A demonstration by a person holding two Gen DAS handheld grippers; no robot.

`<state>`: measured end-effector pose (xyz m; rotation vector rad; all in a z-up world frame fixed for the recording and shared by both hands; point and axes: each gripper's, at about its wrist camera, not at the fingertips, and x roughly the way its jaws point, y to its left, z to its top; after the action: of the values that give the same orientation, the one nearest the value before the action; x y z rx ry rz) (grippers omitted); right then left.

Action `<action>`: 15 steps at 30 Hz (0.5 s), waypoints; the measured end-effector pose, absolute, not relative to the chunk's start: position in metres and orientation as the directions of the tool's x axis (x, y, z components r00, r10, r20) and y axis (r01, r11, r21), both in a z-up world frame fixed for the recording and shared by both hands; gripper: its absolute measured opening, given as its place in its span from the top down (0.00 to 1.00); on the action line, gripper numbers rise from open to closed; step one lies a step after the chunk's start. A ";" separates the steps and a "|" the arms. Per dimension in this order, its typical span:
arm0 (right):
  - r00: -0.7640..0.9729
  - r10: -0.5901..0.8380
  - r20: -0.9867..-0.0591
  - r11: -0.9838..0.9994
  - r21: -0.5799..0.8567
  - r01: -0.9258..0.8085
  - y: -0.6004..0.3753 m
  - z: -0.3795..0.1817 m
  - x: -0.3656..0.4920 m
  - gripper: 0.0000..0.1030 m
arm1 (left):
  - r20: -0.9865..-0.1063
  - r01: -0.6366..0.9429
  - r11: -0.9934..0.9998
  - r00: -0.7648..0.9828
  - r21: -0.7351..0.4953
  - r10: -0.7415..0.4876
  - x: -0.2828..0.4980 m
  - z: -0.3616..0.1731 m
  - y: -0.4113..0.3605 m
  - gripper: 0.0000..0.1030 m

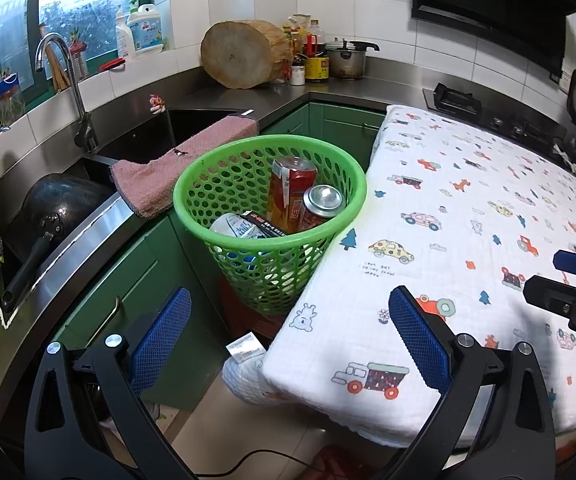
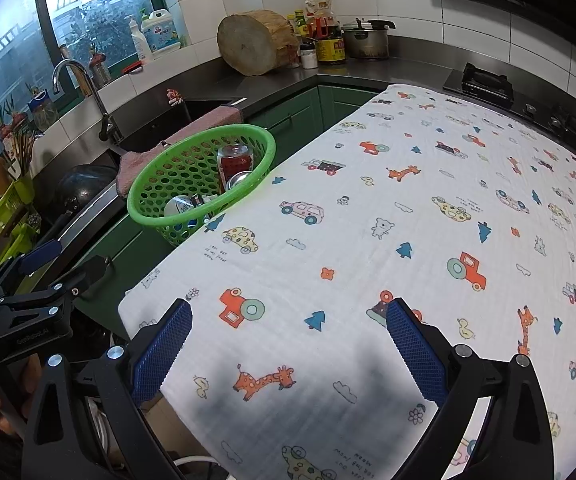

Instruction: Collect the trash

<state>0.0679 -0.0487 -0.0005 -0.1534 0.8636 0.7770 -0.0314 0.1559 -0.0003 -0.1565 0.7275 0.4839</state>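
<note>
Beside the tabletop [image 2: 368, 220], in the green basket [image 1: 223, 184], we are seeing the trash: a red can [image 1: 292, 192], a second can [image 1: 322, 204] and a pale can [image 1: 233, 228] under a dark packet [image 1: 265, 226]. No trash is showing on the patterned cloth, so collecting is looking finished. We are holding the left hand-held gripper [image 1: 290, 332] and the right hand-held gripper [image 2: 288, 344] wide apart, gripping nothing. A pink towel [image 1: 155, 176] is draping over the sink edge behind the basket; nothing is blocking.
</note>
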 end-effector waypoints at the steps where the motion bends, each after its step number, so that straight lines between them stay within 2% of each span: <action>1: 0.399 0.552 -0.732 0.721 0.178 -0.670 -0.049 -0.001 0.068 0.08 | -0.670 -0.477 0.879 0.643 0.029 0.371 -0.031 0.000 0.156 0.05; 15: 0.398 0.554 -0.732 0.722 0.184 -0.667 -0.050 -0.002 0.068 0.08 | -0.672 -0.479 0.877 0.639 0.032 0.373 -0.031 -0.002 0.155 0.05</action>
<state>0.0675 -0.0500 -0.0022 -0.1464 0.8662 0.7761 -0.0307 0.1553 -0.0020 -0.1545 0.7301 0.4879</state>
